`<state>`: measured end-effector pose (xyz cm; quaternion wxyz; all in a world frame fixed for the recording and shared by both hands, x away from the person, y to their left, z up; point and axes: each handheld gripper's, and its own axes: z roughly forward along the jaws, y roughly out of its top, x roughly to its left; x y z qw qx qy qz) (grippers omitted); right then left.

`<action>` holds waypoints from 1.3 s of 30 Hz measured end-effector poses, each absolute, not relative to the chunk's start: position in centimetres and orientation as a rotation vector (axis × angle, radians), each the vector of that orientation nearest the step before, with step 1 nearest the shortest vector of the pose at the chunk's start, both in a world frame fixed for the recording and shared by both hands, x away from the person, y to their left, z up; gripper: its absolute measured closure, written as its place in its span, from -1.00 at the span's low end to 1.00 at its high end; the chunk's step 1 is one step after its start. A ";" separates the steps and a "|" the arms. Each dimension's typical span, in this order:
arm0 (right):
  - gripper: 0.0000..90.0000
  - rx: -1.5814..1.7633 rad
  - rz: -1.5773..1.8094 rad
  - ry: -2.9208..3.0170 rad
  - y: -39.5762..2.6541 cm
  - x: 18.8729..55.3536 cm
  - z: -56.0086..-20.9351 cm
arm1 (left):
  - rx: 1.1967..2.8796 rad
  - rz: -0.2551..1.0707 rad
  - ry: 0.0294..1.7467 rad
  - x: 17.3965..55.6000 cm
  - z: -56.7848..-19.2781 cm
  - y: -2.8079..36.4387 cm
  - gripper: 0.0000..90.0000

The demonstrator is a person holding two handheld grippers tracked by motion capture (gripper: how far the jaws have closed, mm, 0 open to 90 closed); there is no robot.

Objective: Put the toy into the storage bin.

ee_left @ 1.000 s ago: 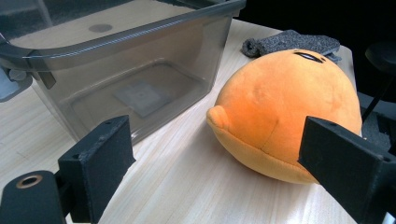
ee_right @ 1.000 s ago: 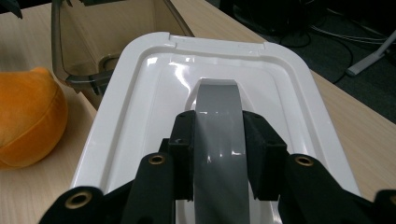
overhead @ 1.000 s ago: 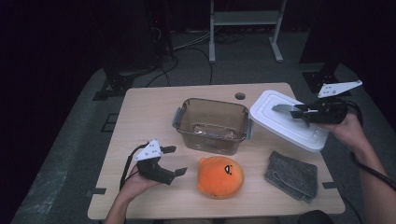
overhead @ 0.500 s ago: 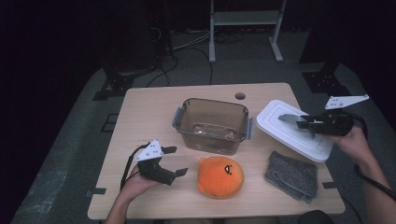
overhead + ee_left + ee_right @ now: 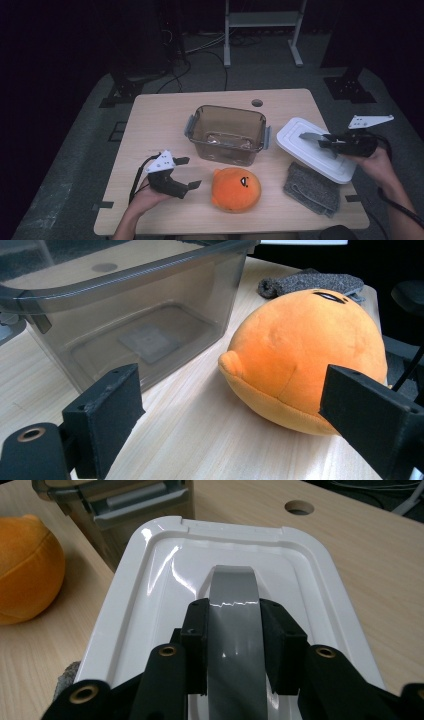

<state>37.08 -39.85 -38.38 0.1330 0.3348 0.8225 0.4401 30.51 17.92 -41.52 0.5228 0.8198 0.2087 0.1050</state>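
R gripper (image 5: 322, 141) clamped on grey handle (image 5: 234, 605) of white lid (image 5: 305, 145); fingers (image 5: 196, 630) pressed to either side of handle, per R gripper view. Lid is off the container (image 5: 227, 132), sitting low at the table's R side, its near corner over the grey cloth (image 5: 312, 188); can't tell if it rests fully on the wood or is partly held up. Container open and empty, beyond the lid's far end as seen along the R jaws.

L gripper (image 5: 192, 172) idle on the table (image 5: 160, 120) in the person's hand, fingers (image 5: 107, 410) wide apart, nothing between them but bare wood. Orange plush (image 5: 235, 189) just ahead of the R-hand jaw in L gripper view, not touching; container wall ahead of the other jaw.

Progress, my read: lid removal done or nearly so, release not yet made. Left: plush presumably goes into container, then lid back on. Plush untouched so far.
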 end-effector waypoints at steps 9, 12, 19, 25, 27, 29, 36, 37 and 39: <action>0.46 0.993 1.272 2.428 -38.8 36.9 -41.4 | 1.965 0.254 0.498 30.5 -41.5 18.0 -0.80; 0.46 0.993 1.269 2.435 -38.5 36.9 -41.8 | 1.963 0.254 0.497 30.5 -41.4 18.1 -0.80; 0.46 1.004 1.262 2.461 -38.0 36.6 -43.3 | 1.960 0.254 0.497 30.5 -41.4 18.1 -0.80; 0.45 1.014 1.282 2.462 -37.8 36.3 -44.1 | 1.962 0.253 0.497 30.5 -41.4 18.1 -0.80; 0.45 1.011 1.285 2.460 -37.8 36.3 -44.1 | 1.962 0.252 0.497 30.5 -41.4 18.1 -0.80; 0.44 1.013 1.291 2.462 -37.8 36.2 -44.1 | 1.962 0.252 0.496 30.5 -41.4 18.1 -0.80; 0.22 1.018 1.288 2.468 -37.6 36.1 -43.6 | 1.960 0.255 0.499 30.5 -41.4 18.1 -0.80; 0.19 1.018 1.287 2.462 -37.5 36.1 -43.4 | 1.960 0.255 0.498 30.5 -41.4 18.1 -0.80; 0.13 1.012 1.290 2.454 -37.5 36.1 -43.0 | 1.962 0.256 0.498 30.5 -41.4 18.1 -0.80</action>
